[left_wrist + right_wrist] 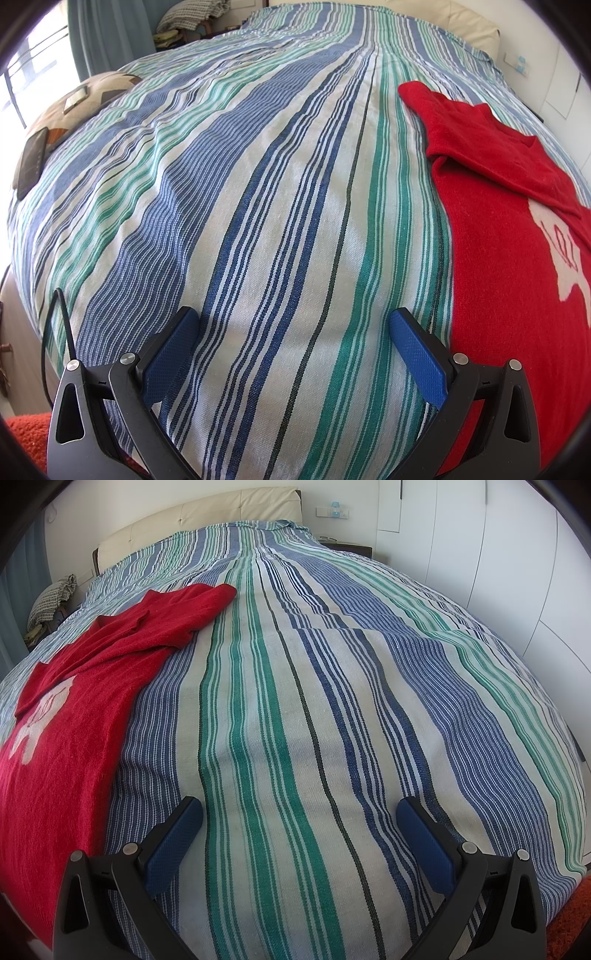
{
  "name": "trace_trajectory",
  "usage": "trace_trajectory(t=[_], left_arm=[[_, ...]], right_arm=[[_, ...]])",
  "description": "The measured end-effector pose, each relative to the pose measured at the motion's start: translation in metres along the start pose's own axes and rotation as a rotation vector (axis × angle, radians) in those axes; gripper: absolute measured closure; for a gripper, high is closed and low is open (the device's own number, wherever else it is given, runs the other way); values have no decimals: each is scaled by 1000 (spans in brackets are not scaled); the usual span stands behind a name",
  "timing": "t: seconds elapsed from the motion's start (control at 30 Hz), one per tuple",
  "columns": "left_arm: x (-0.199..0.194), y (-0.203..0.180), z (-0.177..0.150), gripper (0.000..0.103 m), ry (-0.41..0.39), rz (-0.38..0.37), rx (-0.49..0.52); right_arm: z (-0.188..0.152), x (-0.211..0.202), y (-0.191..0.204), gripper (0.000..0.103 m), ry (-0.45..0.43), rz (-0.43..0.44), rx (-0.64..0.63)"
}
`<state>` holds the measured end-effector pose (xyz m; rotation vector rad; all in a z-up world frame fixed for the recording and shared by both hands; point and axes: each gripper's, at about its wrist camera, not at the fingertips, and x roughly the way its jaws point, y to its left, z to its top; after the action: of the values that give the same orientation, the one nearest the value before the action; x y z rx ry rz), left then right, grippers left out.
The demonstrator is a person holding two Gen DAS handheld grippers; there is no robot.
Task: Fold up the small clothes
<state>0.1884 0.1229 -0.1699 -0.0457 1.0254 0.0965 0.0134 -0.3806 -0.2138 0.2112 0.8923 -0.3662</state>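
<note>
A red knitted sweater (509,236) with a white motif on its chest lies spread on the bed, on a striped bedspread (258,192) of blue, green and white. It sits between the two hands: to the right of the left tongs (293,325) and to the left of the right tongs (299,812). Both pairs of tongs stand spread wide with nothing in them, hovering over bare stripes just beside the sweater's long edges. One sleeve looks already laid across the chest; the other (184,605) runs out toward the headboard (207,517).

The fold, I'd judge, is barely begun. To do it well, each pair of tongs should come in low at the garment's side, pinch only the knit and not the bedspread beneath, then lift and carry the edge over evenly so the fabric lands flat. The knit looks soft and floppy, so a shallow bite could slip. A phone (31,162) lies well away at the bed's far side.
</note>
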Motion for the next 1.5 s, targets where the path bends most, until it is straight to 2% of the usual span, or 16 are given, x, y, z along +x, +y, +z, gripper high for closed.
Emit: trace_trajectory(t=[0.53, 0.6, 0.67, 0.7, 0.73, 0.83, 0.93, 1.03, 1.13, 1.2, 1.23, 1.27, 1.3, 1.33, 1.4, 1.5], left_arm=[[-2, 0, 1, 1, 0, 2, 3], [-15, 4, 5, 3, 9, -11, -5], [-42, 9, 5, 3, -26, -67, -6], [-57, 10, 2, 2, -34, -106, 1], [-70, 10, -2, 2, -26, -157, 15], [-88, -2, -27, 2, 68, -302, 84], [-80, -23, -59, 5, 197, -345, 136], [-65, -36, -77, 25, 301, -333, 170], [-60, -43, -81, 33, 323, -322, 200], [-56, -41, -80, 46, 334, -317, 204], [-53, -40, -80, 73, 351, -332, 198], [-51, -38, -81, 90, 370, -347, 189], [-51, -35, -81, 97, 377, -353, 180], [-53, -33, -82, 99, 376, -356, 177], [-63, -26, -80, 100, 370, -378, 159], [-87, -13, -66, 100, 352, -472, 80]], right_arm=[[-1, 0, 1, 0, 1, -1, -1], [4, -1, -1, 0, 20, 6, -10], [15, -8, -6, 0, 80, 46, 0], [21, -17, -10, 1, 101, 98, 40], [23, -30, -12, 2, 104, 186, 89], [18, -64, -6, 2, 156, 452, 161], [-5, -75, 14, 5, 283, 654, 149], [-26, -66, 28, 14, 377, 669, 109], [-34, -48, 30, 23, 443, 650, 128], [-38, -38, 32, 29, 473, 683, 150], [-37, -33, 33, 43, 488, 699, 159], [-40, -30, 34, 66, 502, 711, 165], [-41, -27, 35, 81, 512, 711, 167], [-43, -29, 33, 98, 510, 709, 165], [-36, -39, 30, 98, 474, 728, 160], [-23, -62, 27, 98, 388, 775, 194]])
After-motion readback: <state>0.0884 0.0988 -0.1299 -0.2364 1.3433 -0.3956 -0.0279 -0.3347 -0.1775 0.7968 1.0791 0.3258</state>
